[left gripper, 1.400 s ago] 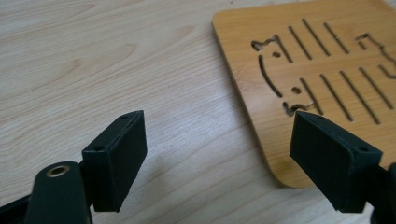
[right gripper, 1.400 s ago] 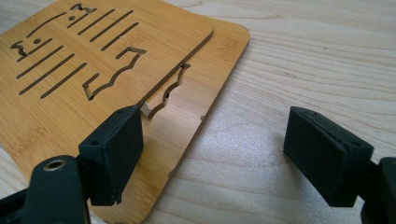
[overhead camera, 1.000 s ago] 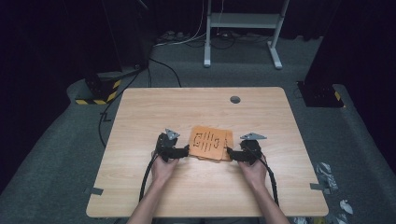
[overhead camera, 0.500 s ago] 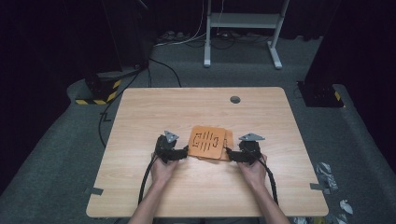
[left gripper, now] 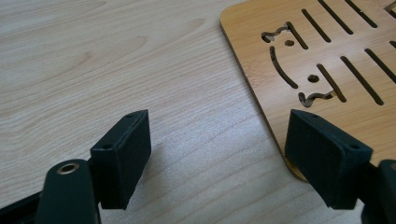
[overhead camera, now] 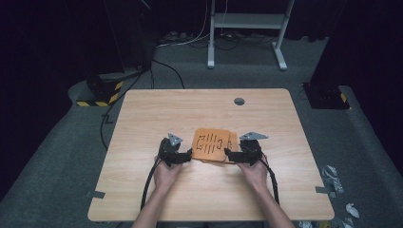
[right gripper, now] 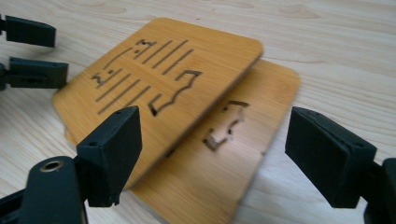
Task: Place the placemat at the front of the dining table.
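Note:
Two thin orange-brown wooden boards with cut-out slots lie stacked on the table (overhead camera: 142, 118). The top board (overhead camera: 209, 144) (right gripper: 154, 65) (left gripper: 327, 51) sits skewed over the lower board (overhead camera: 233, 140) (right gripper: 224, 163), which sticks out at the right. My left gripper (overhead camera: 189, 156) (left gripper: 219, 149) is open at the stack's left edge; one jaw rests over the top board's corner and the other over bare table. My right gripper (overhead camera: 227, 154) (right gripper: 215, 140) is open at the stack's right side, its jaws spread wide over both boards. The left gripper's fingers (right gripper: 28, 51) show across the stack.
A round grey cable hole (overhead camera: 239, 101) sits near the table's far edge. Tape scraps (overhead camera: 95, 194) mark the front corners. A white metal stand (overhead camera: 247, 28) and black cables lie on the floor beyond the table.
Hardly anything differs: both hands stay on either side of the stacked boards, with only slight shifts of the grippers.

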Demonstrator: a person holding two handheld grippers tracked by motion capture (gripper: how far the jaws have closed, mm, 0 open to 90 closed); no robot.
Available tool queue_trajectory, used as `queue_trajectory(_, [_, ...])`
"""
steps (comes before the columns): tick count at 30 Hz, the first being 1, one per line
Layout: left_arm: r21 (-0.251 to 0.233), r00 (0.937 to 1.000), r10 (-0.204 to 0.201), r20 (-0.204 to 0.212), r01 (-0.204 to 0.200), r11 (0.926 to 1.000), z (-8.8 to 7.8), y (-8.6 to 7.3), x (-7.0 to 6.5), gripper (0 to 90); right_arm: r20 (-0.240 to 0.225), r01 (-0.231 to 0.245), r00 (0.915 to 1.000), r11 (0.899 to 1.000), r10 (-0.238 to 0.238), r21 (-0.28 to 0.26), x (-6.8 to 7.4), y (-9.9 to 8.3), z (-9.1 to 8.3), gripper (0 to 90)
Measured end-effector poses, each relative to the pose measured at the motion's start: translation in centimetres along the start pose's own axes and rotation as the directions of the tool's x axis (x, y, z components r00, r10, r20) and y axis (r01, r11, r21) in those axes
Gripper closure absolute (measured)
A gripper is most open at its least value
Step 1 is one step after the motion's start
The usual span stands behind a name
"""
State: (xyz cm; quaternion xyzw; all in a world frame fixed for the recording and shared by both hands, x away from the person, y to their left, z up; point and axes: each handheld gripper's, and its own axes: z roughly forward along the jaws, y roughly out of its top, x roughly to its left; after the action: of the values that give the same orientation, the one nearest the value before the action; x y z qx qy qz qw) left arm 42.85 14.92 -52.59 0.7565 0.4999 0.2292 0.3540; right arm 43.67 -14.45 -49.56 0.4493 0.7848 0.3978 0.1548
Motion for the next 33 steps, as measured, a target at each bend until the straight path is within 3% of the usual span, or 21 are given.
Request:
queue_trajectory(6, [0.000, 1.0000, -0.006, 0.000, 0.006, 1.0000, 0.0, 0.0, 0.0, 22.7, -0.015, -0.005, 0.9999, 1.000, 0.004, -0.005, 1.0, 0.4, 1.0, 18.5])
queue_trajectory(14, [0.001, 0.9999, -0.009, 0.006, 0.009, 1.0000, 0.0, 0.0, 0.1, 23.2, -0.068, -0.048, 0.9964, 0.999, 0.050, 0.025, 1.6, 0.1, 3.0, 19.3])
queue_trajectory(22, [0.000, 0.9997, -0.022, 0.006, 0.022, 0.9998, 0.0, 0.0, 0.0, 23.3, -0.065, -0.054, 0.9963, 0.998, 0.056, 0.040, 1.8, 0.1, 3.5, 20.2])
queue_trajectory(28, [0.000, 0.9997, -0.022, 0.007, 0.022, 0.9998, 0.1, 0.0, 0.0, 23.4, -0.071, -0.026, 0.9971, 0.999, 0.028, 0.036, 2.2, 0.1, 3.7, 20.5])
queue_trajectory(33, [0.000, 0.9997, -0.022, 0.005, 0.022, 0.9998, 0.0, 0.0, 0.0, 23.4, -0.099, -0.026, 0.9947, 0.999, 0.029, 0.024, 2.3, 0.1, 3.4, 22.6])
